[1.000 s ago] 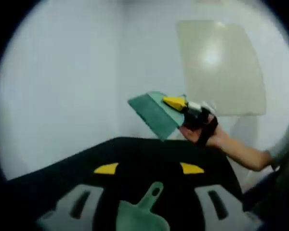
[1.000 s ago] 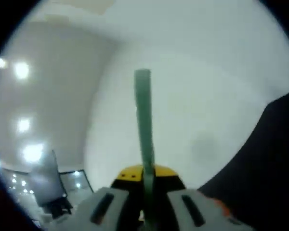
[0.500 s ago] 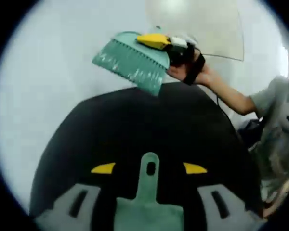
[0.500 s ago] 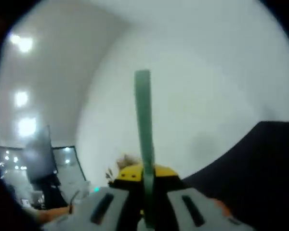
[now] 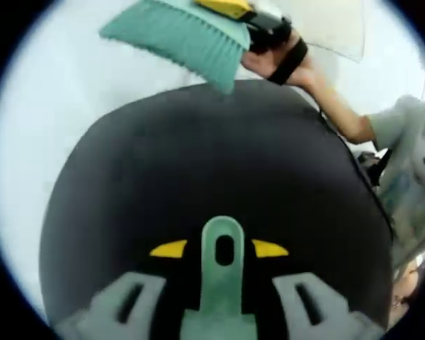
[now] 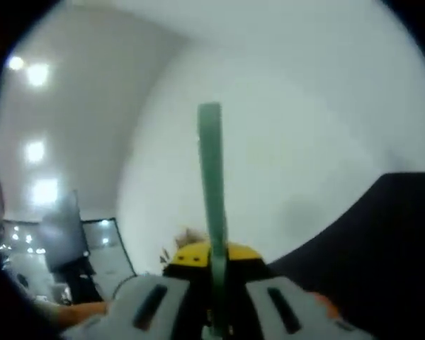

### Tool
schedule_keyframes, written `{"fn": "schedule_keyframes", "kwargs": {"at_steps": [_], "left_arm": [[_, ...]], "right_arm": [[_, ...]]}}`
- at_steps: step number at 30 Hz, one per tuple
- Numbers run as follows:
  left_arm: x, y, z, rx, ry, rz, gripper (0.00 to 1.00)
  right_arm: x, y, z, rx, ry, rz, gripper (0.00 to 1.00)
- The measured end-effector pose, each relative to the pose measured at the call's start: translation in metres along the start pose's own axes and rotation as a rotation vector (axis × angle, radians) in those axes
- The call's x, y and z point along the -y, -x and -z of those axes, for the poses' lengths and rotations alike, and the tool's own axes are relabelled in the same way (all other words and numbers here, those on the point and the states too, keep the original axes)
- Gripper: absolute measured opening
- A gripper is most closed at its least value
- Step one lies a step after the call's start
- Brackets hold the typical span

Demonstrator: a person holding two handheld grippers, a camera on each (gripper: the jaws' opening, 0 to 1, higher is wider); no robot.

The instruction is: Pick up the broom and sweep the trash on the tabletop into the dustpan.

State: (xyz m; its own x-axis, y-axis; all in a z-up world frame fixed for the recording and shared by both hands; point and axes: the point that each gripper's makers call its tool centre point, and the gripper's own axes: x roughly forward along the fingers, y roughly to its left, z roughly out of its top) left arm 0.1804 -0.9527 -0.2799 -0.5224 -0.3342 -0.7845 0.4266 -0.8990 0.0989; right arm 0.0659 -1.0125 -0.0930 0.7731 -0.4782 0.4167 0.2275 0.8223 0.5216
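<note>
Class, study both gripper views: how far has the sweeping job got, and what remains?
Done: both tools are picked up. The right gripper is shut on the green broom, held in the air above the far edge of the black tabletop. The left gripper is shut on the green dustpan by its handle. Left: the sweeping itself; no trash can be made out on the tabletop here.

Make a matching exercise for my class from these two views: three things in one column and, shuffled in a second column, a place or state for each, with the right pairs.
Things:
1. broom
2. dustpan
3. tabletop

Places or states:
A. black, spread under both tools
B. held up in the air by the right gripper
C. handle gripped in the left gripper

Pairs: 1-B; 2-C; 3-A
</note>
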Motion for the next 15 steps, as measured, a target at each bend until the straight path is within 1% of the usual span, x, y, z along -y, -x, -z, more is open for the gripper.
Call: {"fn": "schedule_keyframes", "kwargs": {"at_steps": [1,2,3,4,8,12,15], "left_arm": [[0.001,0.001,0.000,-0.001,0.000,0.003,0.29],[0.001,0.002,-0.002,-0.001,-0.007,-0.007,0.23],[-0.001,0.002,-0.002,-0.006,-0.013,-0.017,0.22],[0.002,0.002,-0.003,-0.007,-0.013,-0.015,0.22],[0.001,0.003,-0.002,-0.022,-0.005,-0.024,0.22],[0.007,0.009,-0.009,-0.017,0.022,-0.045,0.21],[0.003,0.016,-0.016,0.001,0.068,-0.110,0.21]], "right_arm": [[-0.001,0.000,0.001,0.001,0.001,-0.002,0.05],[-0.001,0.000,0.000,0.002,0.000,-0.005,0.05],[-0.002,0.001,-0.001,0.006,-0.002,-0.008,0.05],[-0.003,0.001,-0.002,0.008,-0.002,-0.010,0.05],[-0.007,0.004,-0.004,0.018,-0.004,-0.016,0.05],[-0.008,0.007,-0.005,0.019,-0.002,-0.013,0.05],[-0.009,0.008,-0.007,0.028,-0.005,-0.008,0.05]]}}
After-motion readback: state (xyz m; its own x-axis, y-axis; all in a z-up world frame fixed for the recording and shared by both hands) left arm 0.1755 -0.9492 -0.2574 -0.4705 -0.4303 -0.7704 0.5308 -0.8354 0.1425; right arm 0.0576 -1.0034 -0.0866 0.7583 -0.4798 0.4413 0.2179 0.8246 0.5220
